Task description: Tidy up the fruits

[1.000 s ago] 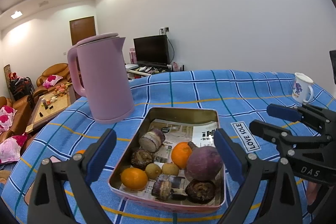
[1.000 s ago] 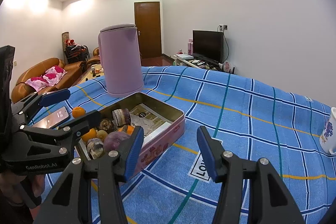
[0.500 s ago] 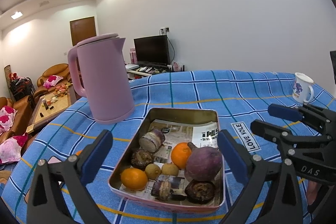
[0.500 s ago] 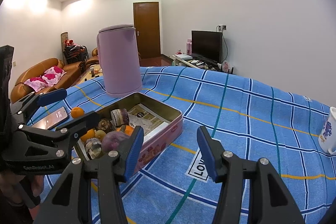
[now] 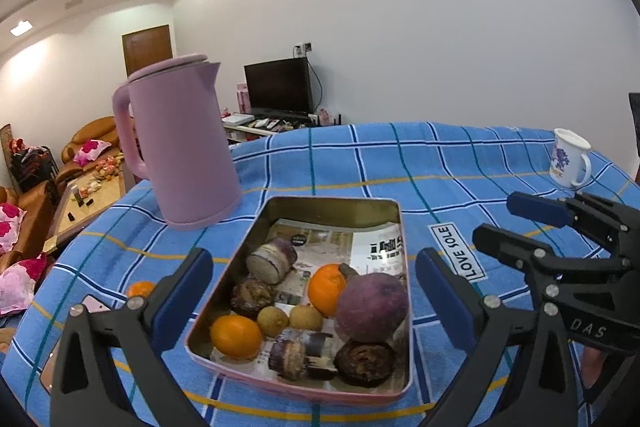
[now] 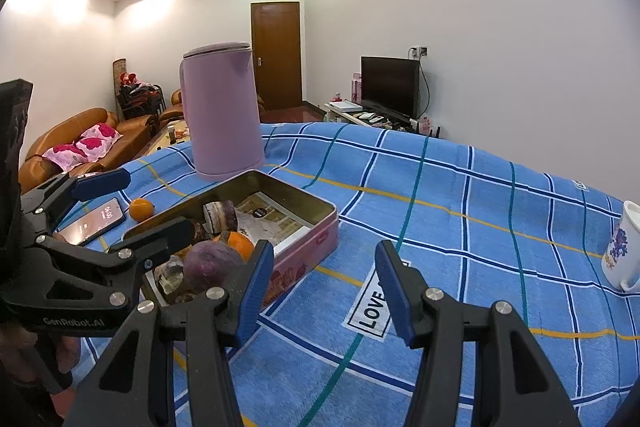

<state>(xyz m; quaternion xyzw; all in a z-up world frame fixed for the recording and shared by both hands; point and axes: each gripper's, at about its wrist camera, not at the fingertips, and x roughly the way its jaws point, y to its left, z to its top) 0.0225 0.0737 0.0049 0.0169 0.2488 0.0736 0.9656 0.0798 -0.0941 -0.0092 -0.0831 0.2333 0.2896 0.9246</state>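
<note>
Tin [image 5: 336, 205]: rectangular metal tin with a pink outer wall, on the blue checked cloth [image 5: 440, 163] over the bench, lined with newspaper [image 5: 360, 247].
Tin contents: two oranges [image 5: 236, 335], one large purple root [image 5: 372, 307], two small tan round fruits [image 5: 306, 317], several dark cut pieces [image 5: 272, 259]; all lie in the near half.
Outside tin: one loose orange [image 6: 141, 209] on the cloth beside a phone [image 6: 94, 223].
Kettle [image 5: 180, 143]: pink, lid shut, upright just behind the tin.
Mug [image 5: 568, 163]: upright, well apart at the far right.
Left hand-held gripper [image 5: 314, 303]: jaws have just been opening; now spread wide, nothing gripped, above the tin.
Right hand-held gripper [image 6: 324, 291]: partly open, empty, above the cloth beside the tin.
</note>
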